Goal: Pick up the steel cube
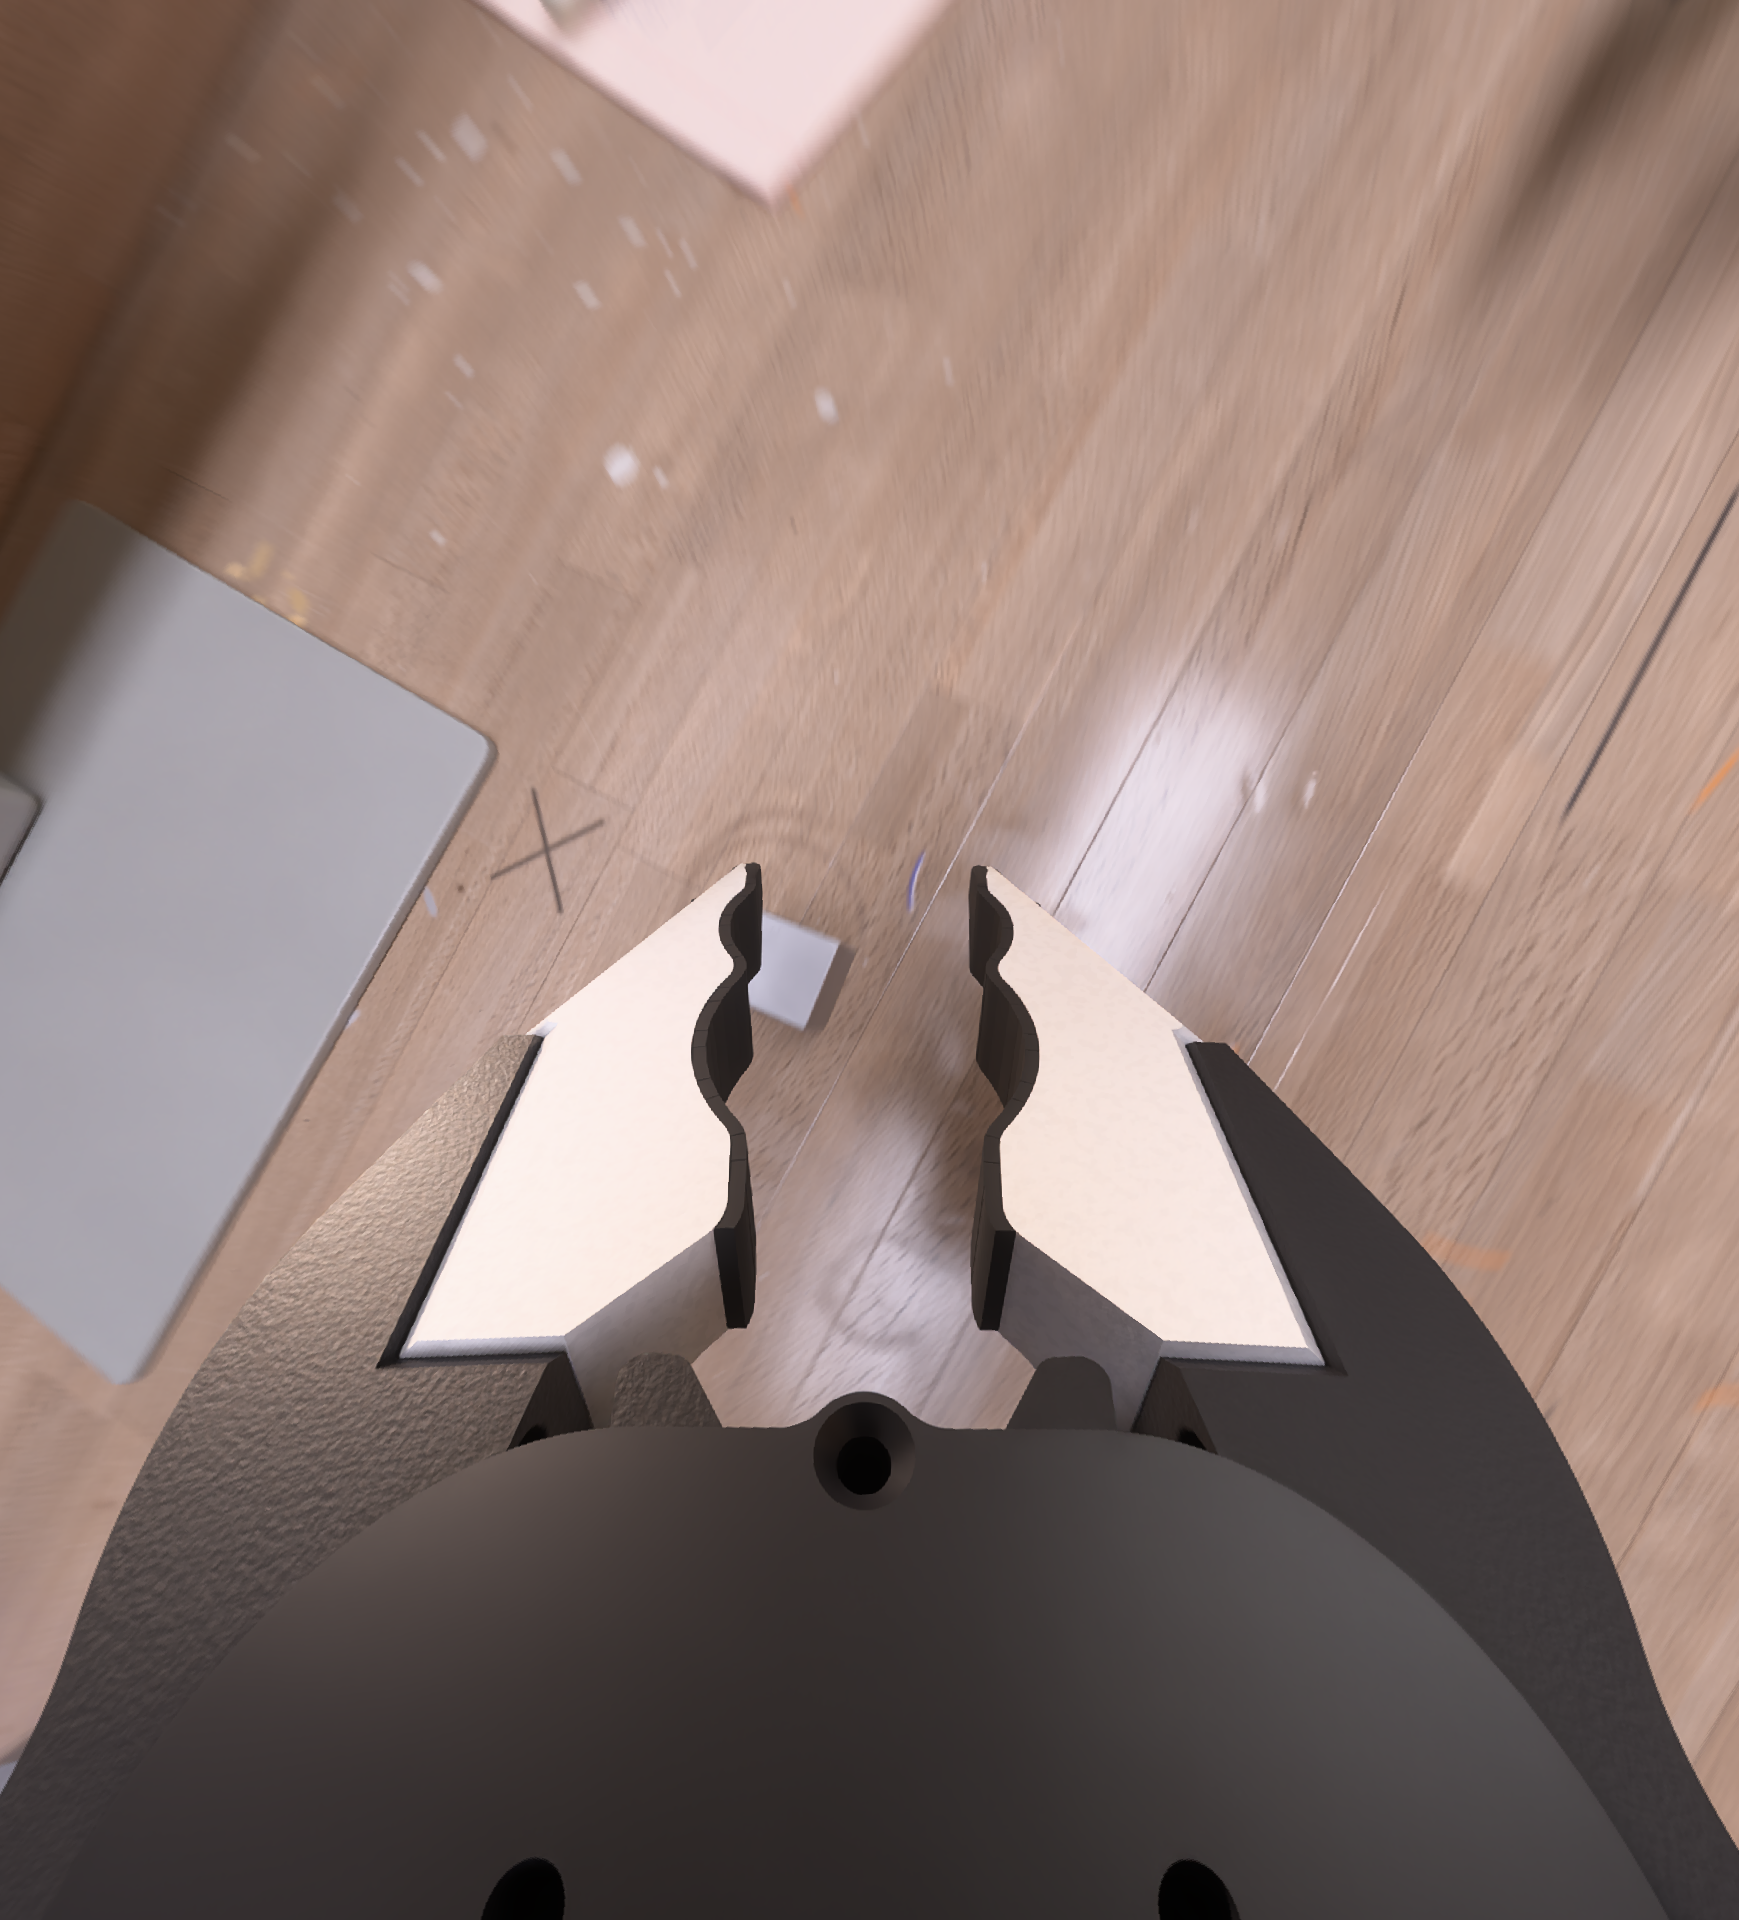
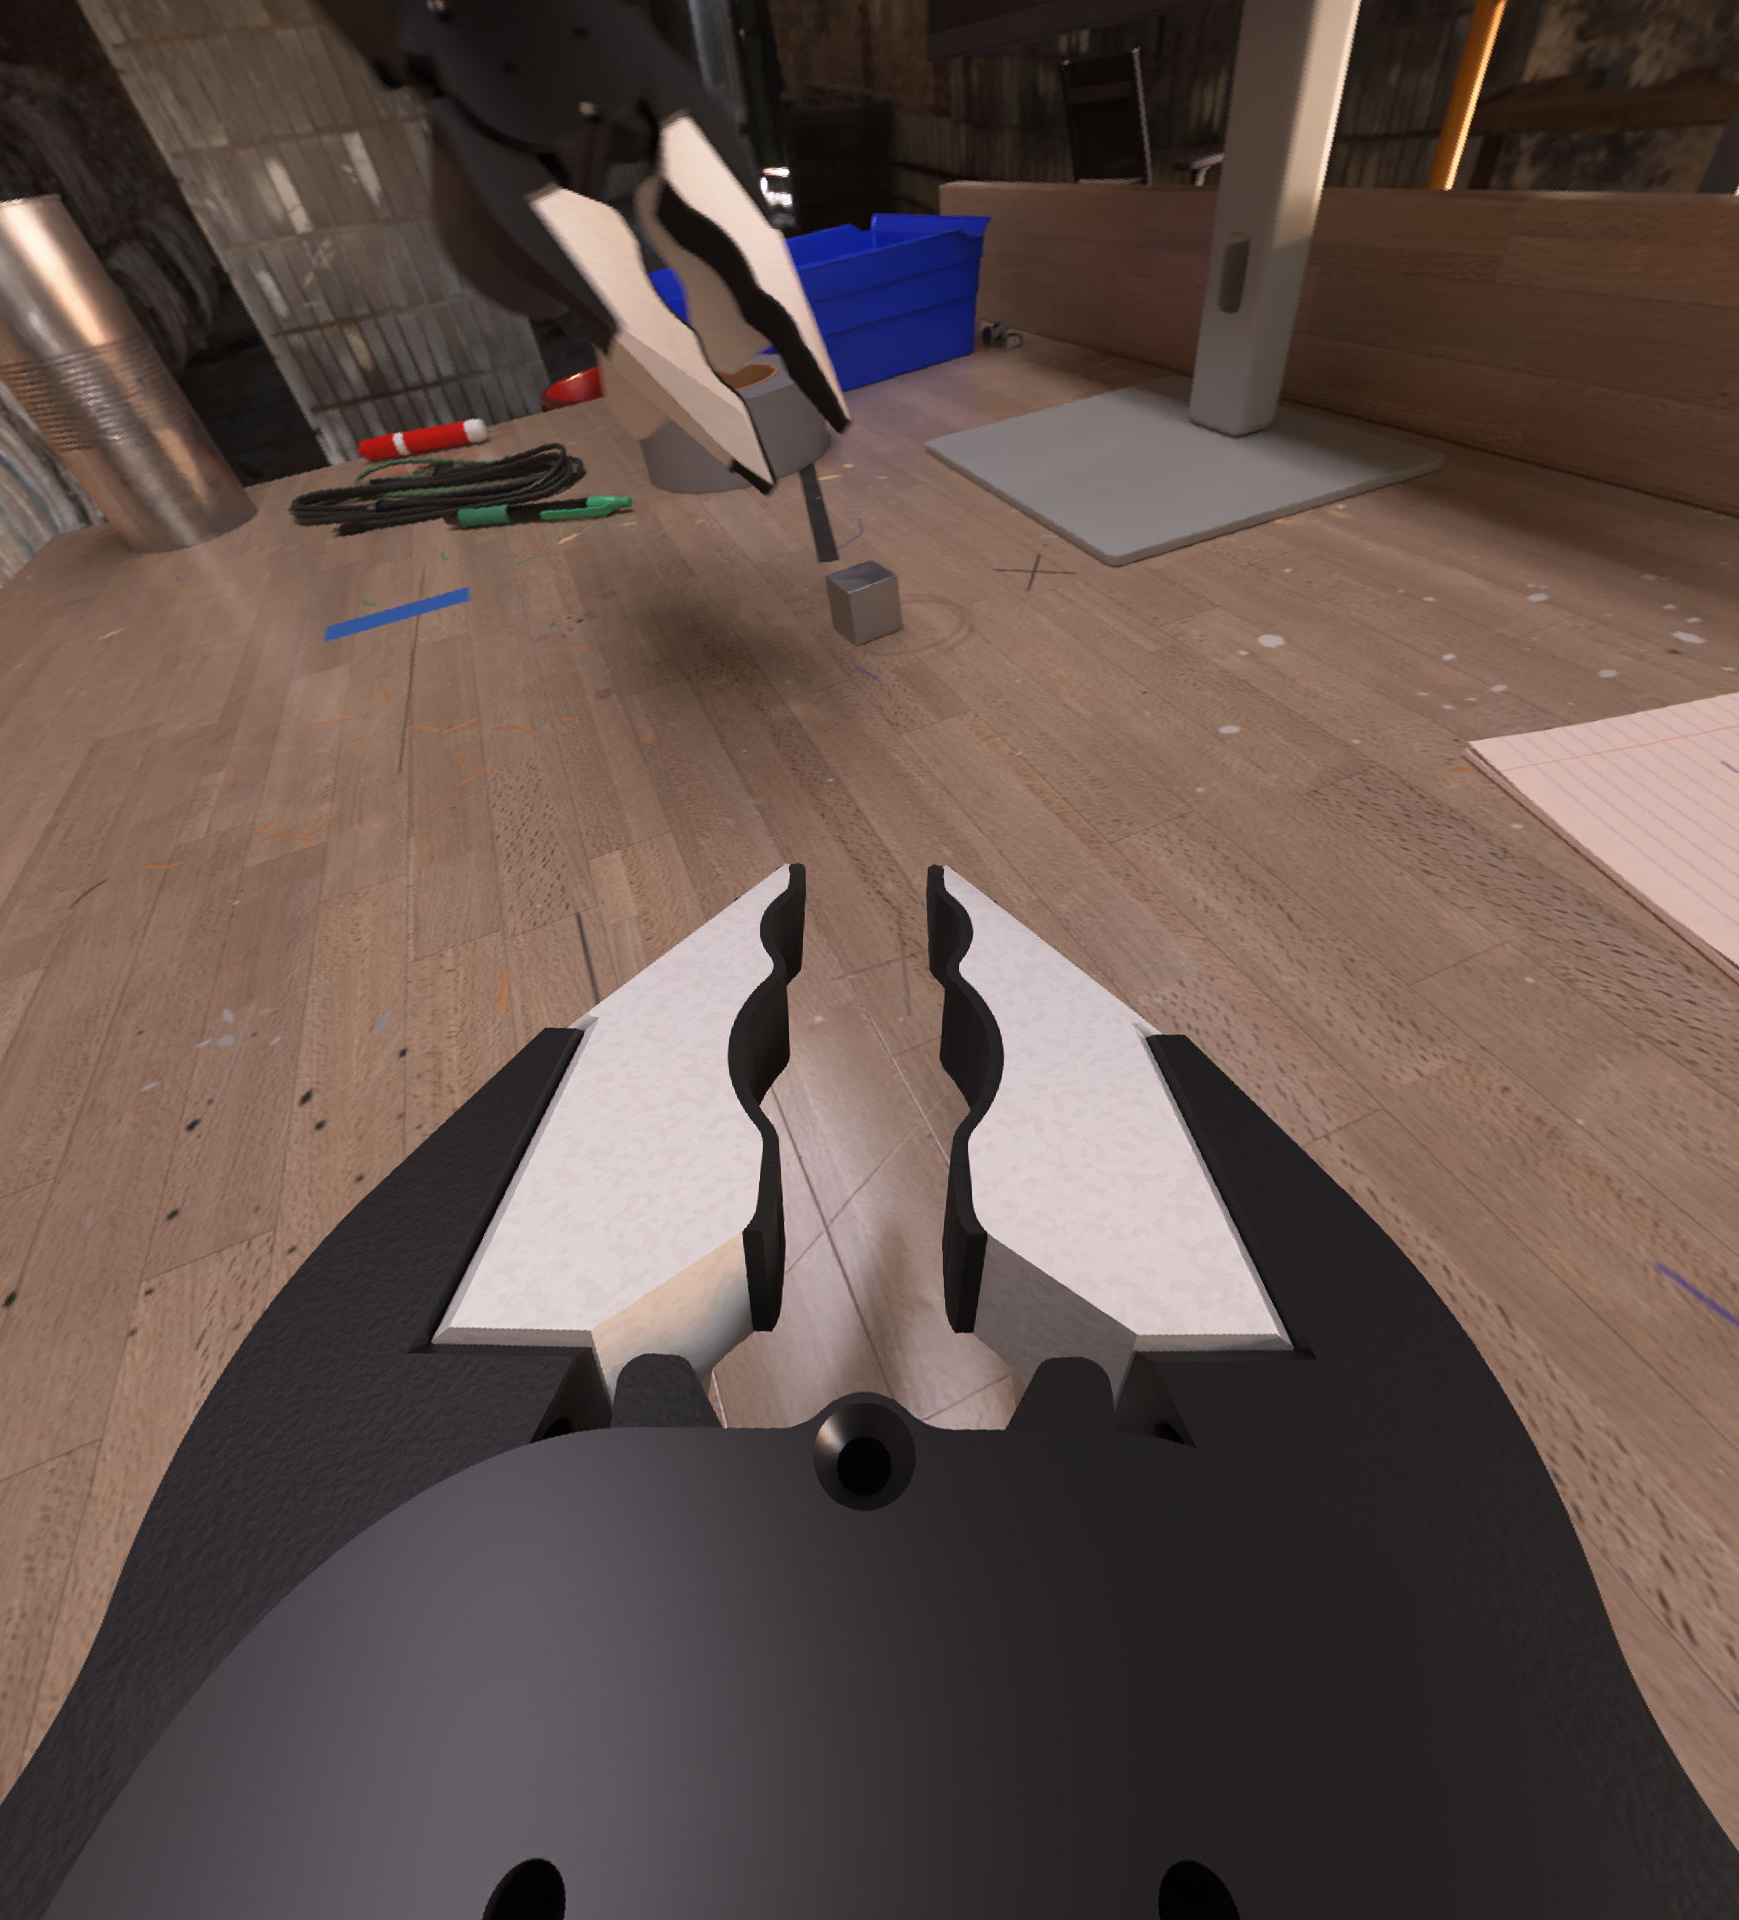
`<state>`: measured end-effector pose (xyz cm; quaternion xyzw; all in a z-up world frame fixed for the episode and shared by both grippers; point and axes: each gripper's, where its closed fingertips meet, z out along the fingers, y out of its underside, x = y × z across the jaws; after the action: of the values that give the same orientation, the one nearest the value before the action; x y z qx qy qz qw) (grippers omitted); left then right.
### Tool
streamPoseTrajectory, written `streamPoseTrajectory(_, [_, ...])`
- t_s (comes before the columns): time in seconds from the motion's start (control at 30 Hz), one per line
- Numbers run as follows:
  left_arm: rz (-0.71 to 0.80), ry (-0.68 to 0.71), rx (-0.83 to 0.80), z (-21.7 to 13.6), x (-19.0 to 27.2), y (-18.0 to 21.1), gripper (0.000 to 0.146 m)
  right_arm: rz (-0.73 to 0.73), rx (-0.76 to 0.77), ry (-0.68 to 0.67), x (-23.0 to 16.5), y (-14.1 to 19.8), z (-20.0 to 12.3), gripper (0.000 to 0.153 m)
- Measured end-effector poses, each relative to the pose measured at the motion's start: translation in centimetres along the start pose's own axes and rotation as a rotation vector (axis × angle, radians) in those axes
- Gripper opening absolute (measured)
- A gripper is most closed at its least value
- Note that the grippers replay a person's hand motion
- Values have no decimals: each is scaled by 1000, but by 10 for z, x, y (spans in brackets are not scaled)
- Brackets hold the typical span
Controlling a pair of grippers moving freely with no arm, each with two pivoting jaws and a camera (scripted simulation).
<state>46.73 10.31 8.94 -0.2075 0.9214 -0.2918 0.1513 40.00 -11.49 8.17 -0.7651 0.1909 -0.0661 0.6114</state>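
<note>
The steel cube (image 2: 865, 603) is small and grey and stands on the wooden table. In the left wrist view the cube (image 1: 797, 971) lies below, half hidden behind my left finger (image 1: 636, 1039). My left gripper (image 1: 865, 883) is open and empty, and points down at the table. In the right wrist view the left gripper (image 2: 803, 452) hangs tilted in the air above the cube, apart from it. My right gripper (image 2: 865, 883) is open and empty, low over the table, well short of the cube.
A grey stand base (image 2: 1177, 468) (image 1: 169, 914) with a post (image 2: 1260, 208) sits right of the cube. A pink notepad (image 2: 1675, 831) lies at the right. Farther off are a blue bin (image 2: 886, 291), coiled cables (image 2: 439, 488), markers (image 2: 543, 511), blue tape (image 2: 397, 613) and a metal cylinder (image 2: 65, 364).
</note>
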Motion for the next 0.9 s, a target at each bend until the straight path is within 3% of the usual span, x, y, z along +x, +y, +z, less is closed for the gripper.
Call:
streamPoseTrajectory(0.2, [325, 34, -407, 32, -28, 41, 47, -16, -20, -38, -12, 3, 2, 25])
streamPoseTrajectory(0.7, [353, 184, -612, 55, -30, 66, 44, -16, -22, -77, -22, 1, 1, 26])
streamPoseTrajectory(0.77, [338, 211, -619, 54, -26, 68, 35, -11, -56, 4, -9, 5, 1, 26])
streamPoseTrajectory(0.83, [333, 211, -620, 54, -24, 68, 27, -30, -108, 234, 22, 8, -4, 30])
streamPoseTrajectory(0.9, [335, 193, -618, 53, -24, 68, 27, -35, -177, 452, 47, 11, -13, 52])
